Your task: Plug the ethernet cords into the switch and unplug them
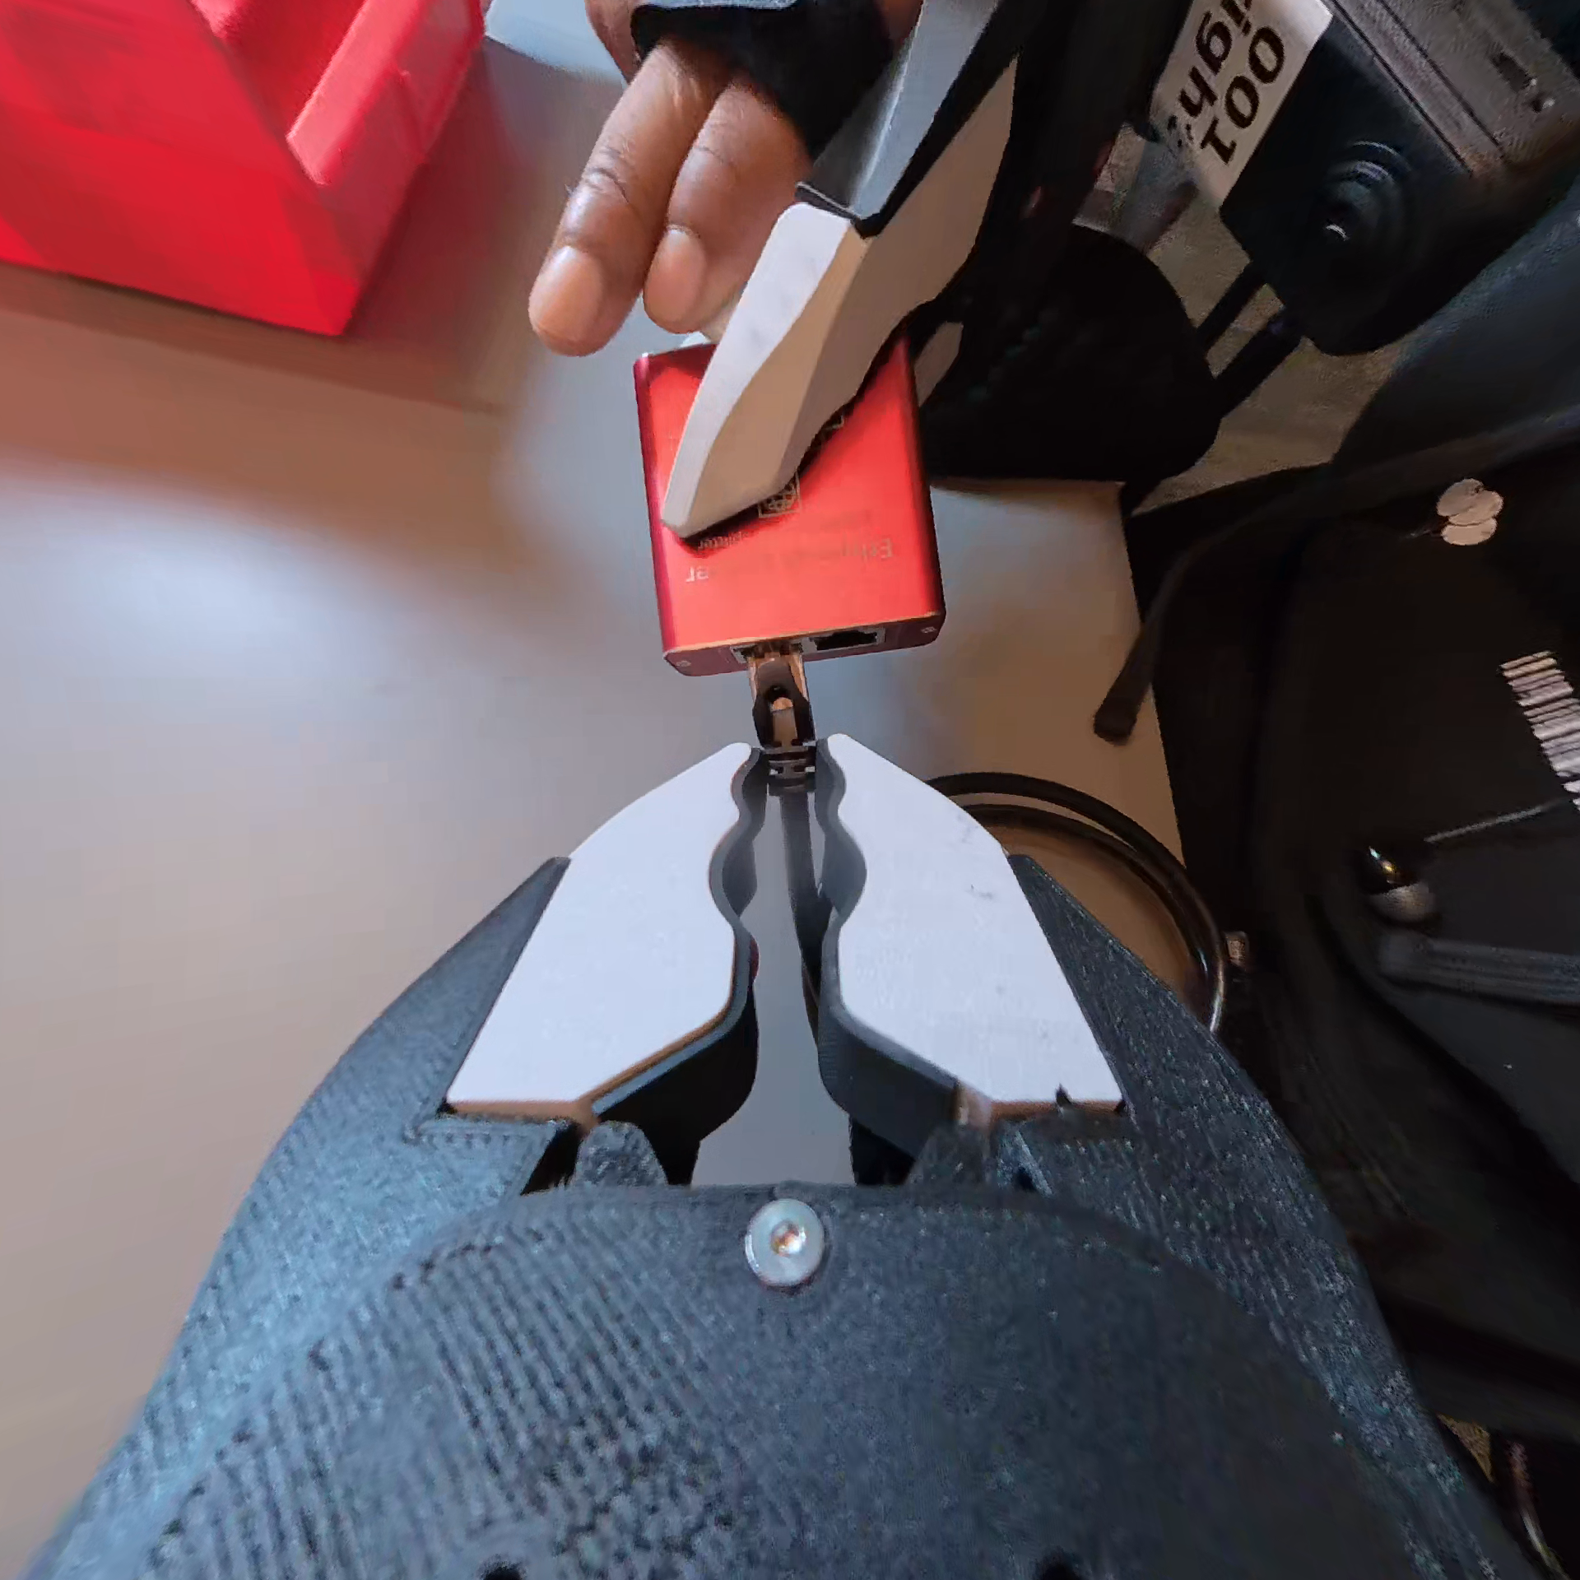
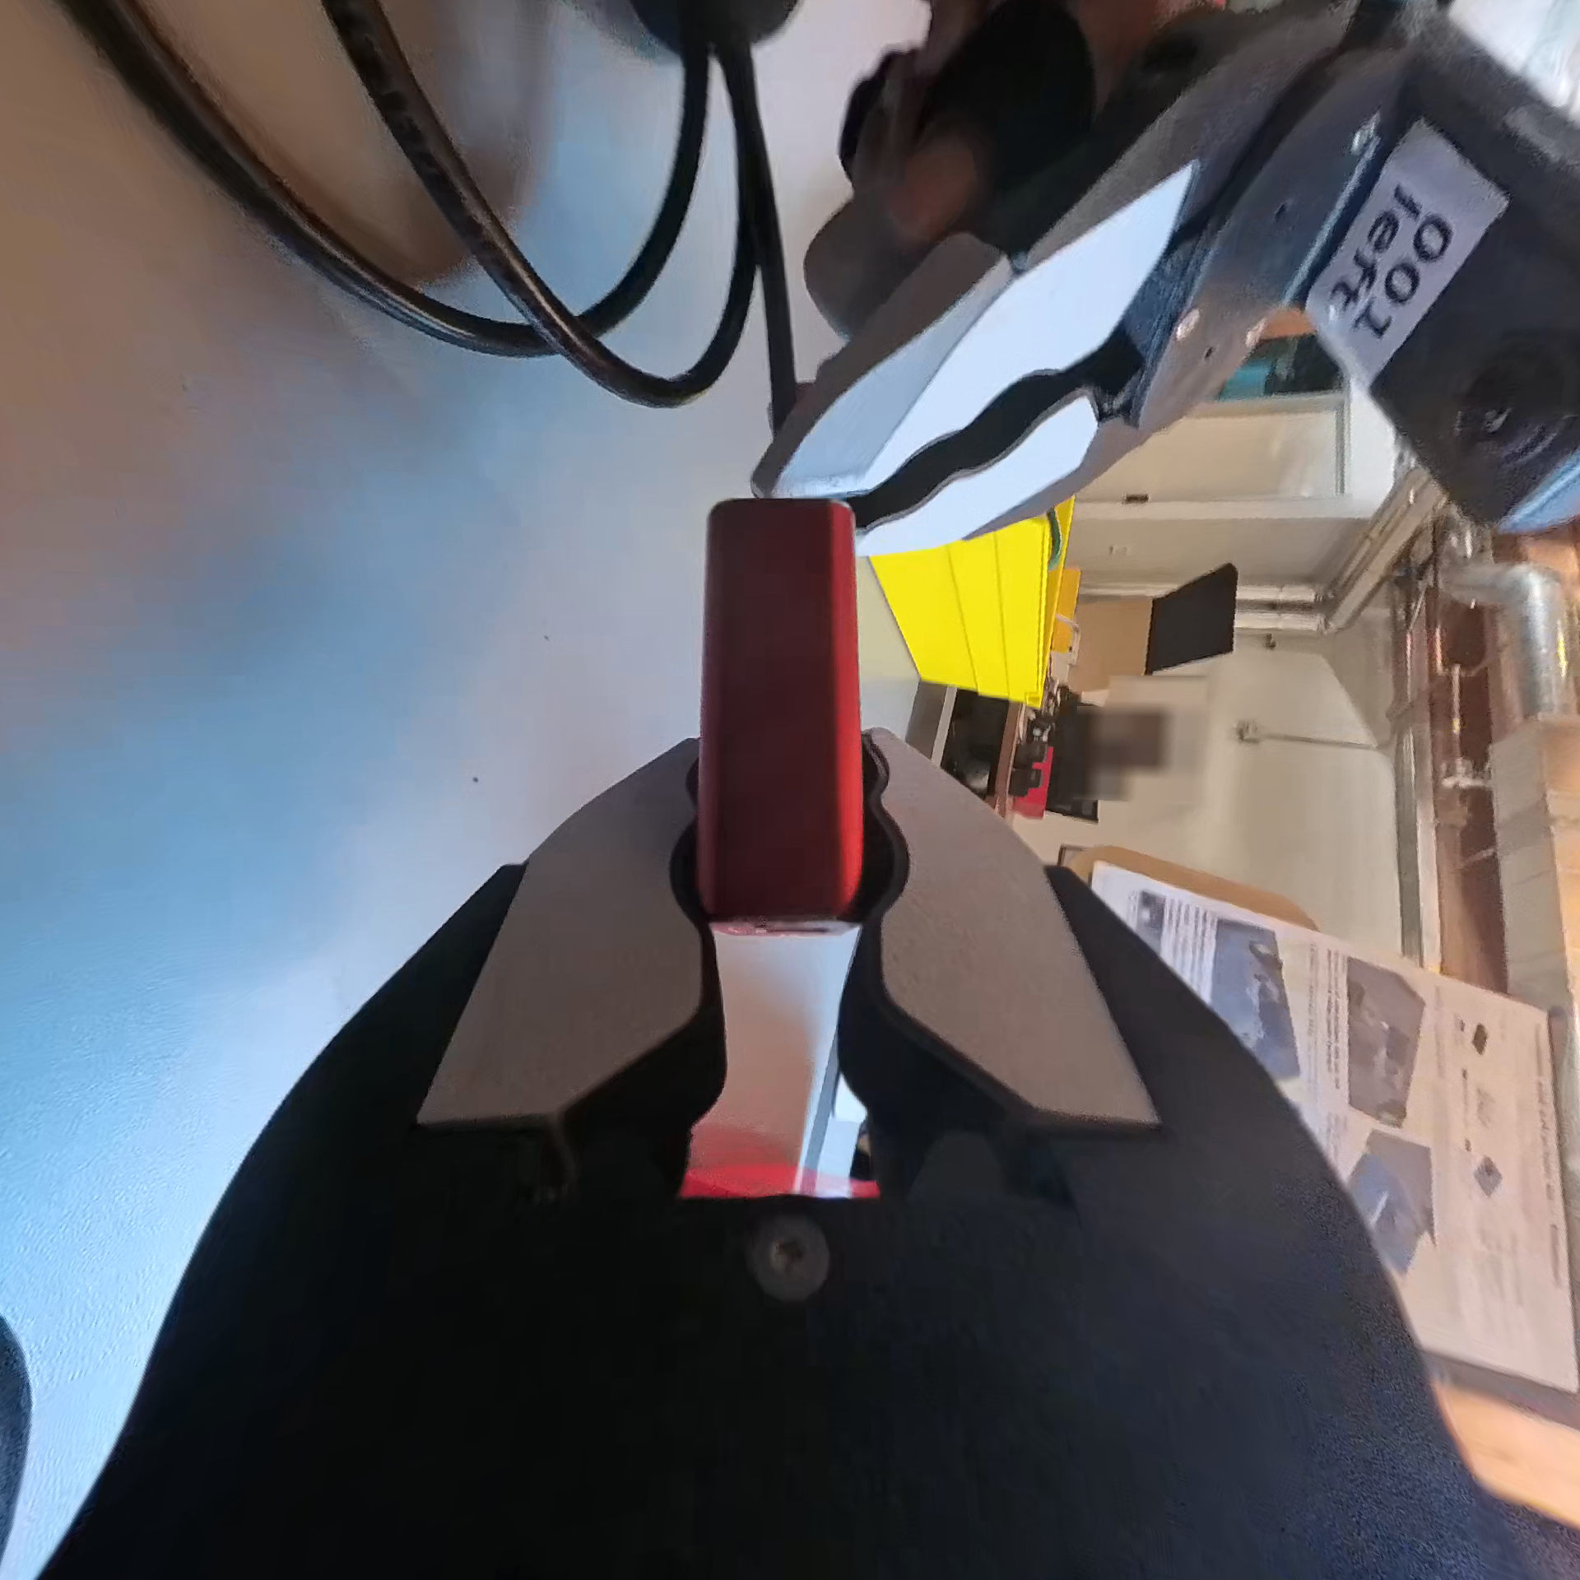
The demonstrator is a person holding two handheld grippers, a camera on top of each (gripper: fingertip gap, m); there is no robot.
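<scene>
Left tool point(image 1: 788, 752): clenched on the ethernet cord point(image 1: 797, 846) right behind its plug point(image 1: 776, 684), cord trailing back between the two pale fingers point(image 1: 633, 932). Plug nose at the mouth of the left port, seemingly partway in; full seating impossible to confirm from here. Right port point(image 1: 845, 637) beside it, vacant.

Right tool point(image 2: 782, 842): clamped across the narrow sides of the red switch point(image 1: 791, 556), holding it lifted off the tabletop point(image 1: 256, 684), port face turned toward the left tool. From the right wrist view, only the switch's red edge point(image 2: 778, 684) visible, left tool point(image 2: 863, 504) arriving at its far end; plug itself hidden there.

Probably the insertion or withdrawal stroke of one cord. For doing it well: keep cord and port on one straight line, no sideways bend at the plug; move along that line only; brace the switch firmly against the push or pull. For withdrawal, latch tab pressed first, otherwise plug likely to jam.

Farther out: a person's bare fingers point(image 1: 633, 248) by the right tool, a red box point(image 1: 214, 145) at the tabletop's far left, loops of black cable point(image 2: 530, 299) lying on the surface.
</scene>
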